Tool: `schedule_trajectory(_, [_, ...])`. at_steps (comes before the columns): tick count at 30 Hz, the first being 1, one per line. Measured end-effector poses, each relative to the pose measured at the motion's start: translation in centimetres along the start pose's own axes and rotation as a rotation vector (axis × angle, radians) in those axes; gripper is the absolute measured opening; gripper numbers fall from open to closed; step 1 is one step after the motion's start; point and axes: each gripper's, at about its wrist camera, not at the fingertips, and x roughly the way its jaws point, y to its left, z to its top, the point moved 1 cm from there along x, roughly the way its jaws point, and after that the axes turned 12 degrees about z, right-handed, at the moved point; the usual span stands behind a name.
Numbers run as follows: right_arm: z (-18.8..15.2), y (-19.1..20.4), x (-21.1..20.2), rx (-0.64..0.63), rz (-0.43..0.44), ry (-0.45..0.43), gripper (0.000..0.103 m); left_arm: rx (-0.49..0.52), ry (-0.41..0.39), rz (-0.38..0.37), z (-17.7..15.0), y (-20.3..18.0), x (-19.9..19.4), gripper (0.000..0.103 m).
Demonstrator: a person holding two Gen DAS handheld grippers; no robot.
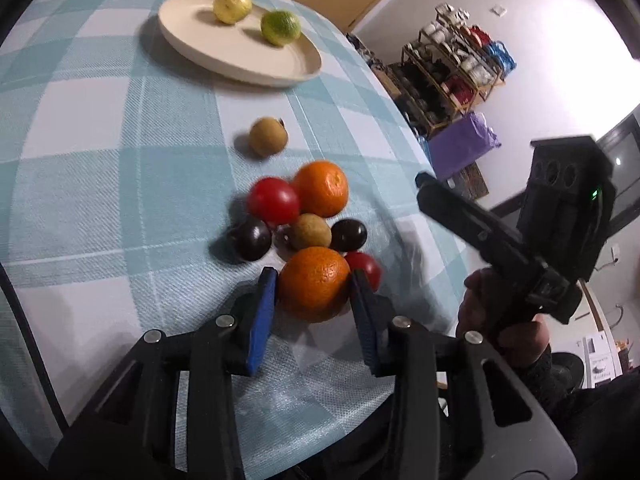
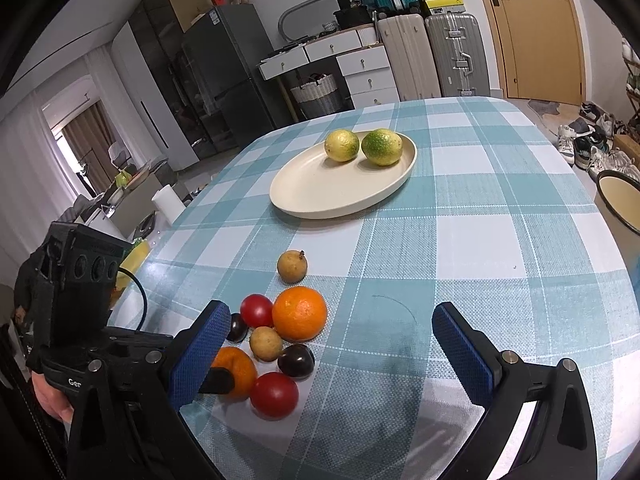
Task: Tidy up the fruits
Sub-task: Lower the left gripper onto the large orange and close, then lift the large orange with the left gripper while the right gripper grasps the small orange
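left gripper (image 1: 313, 286) clamped on near orange (image 1: 314, 283) | right gripper (image 2: 326, 344) wide, empty | lift straight; red fruit (image 1: 365, 269) touching at 2 o'clock | plate (image 1: 236, 66) at 11

The checked table (image 2: 460, 200) carries a cream plate (image 2: 304, 196) (oval) and loose fruit (image 2: 299, 313).

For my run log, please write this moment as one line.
left gripper: shut on near orange | right gripper: open, empty | plate: two limes

Two limes (image 2: 362, 146) on plate (image 2: 312, 196), fruit cluster (image 2: 280, 340) nearer.
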Motion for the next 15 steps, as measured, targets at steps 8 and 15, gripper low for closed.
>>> schedule_trajectory(8, [0.0,-0.1,1.1,0.039,0.017,0.038,0.103,-0.025,-0.061,0.009,0.6,1.3,-2.8,0.034])
schedule_trajectory(15, [0.1,0.2,2.2,0.049,0.030,0.061,0.103,-0.015,-0.134,0.052,1.3,2.3,-5.4,0.034])
